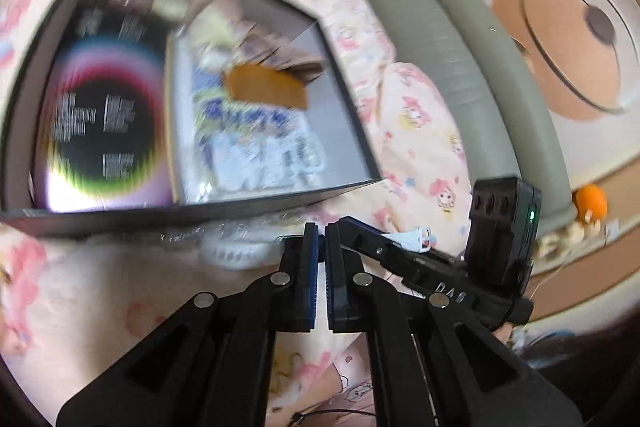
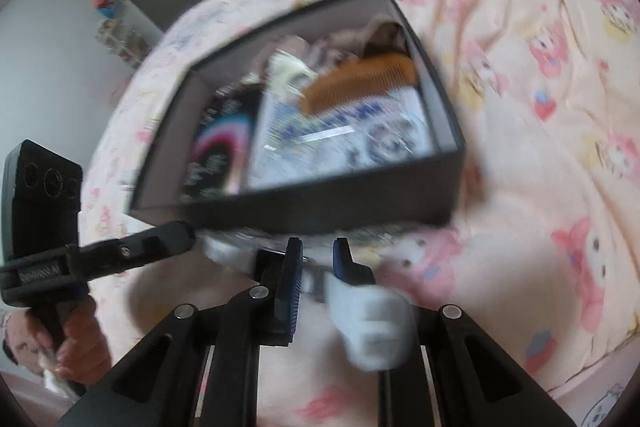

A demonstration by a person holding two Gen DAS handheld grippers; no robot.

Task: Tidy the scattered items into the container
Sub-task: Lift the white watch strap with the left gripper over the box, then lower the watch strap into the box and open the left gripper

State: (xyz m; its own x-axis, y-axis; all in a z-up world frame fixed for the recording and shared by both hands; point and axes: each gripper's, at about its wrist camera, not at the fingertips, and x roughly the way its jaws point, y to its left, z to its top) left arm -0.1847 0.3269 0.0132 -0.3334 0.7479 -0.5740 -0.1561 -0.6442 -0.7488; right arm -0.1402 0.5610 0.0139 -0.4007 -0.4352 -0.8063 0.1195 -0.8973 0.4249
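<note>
A dark grey box point(image 1: 352, 115) point(image 2: 320, 203) lies on the pink bedspread. Inside it are a black booklet point(image 1: 100, 115) with a rainbow ring, a blue-and-white packet point(image 1: 248, 147) and a brown comb point(image 1: 264, 89) point(image 2: 360, 79). Just in front of the box lies a white item in crinkled clear wrap point(image 1: 232, 253) point(image 2: 218, 247). My left gripper point(image 1: 322, 239) point(image 2: 186, 233) is shut with nothing between its pads, its tip beside that wrapped item. My right gripper point(image 2: 316, 255) point(image 1: 346, 225) is shut on a blurred white plastic piece point(image 2: 372, 323) point(image 1: 422, 237) that sits far back between its fingers.
The pink cartoon-print bedspread point(image 2: 540, 147) is rumpled all around the box. A padded grey bed edge point(image 1: 440, 47) runs along the right, with a bear-face rug point(image 1: 560, 47) and an orange toy point(image 1: 590, 203) on the floor beyond. A person's hand point(image 2: 76, 343) holds the left gripper's handle.
</note>
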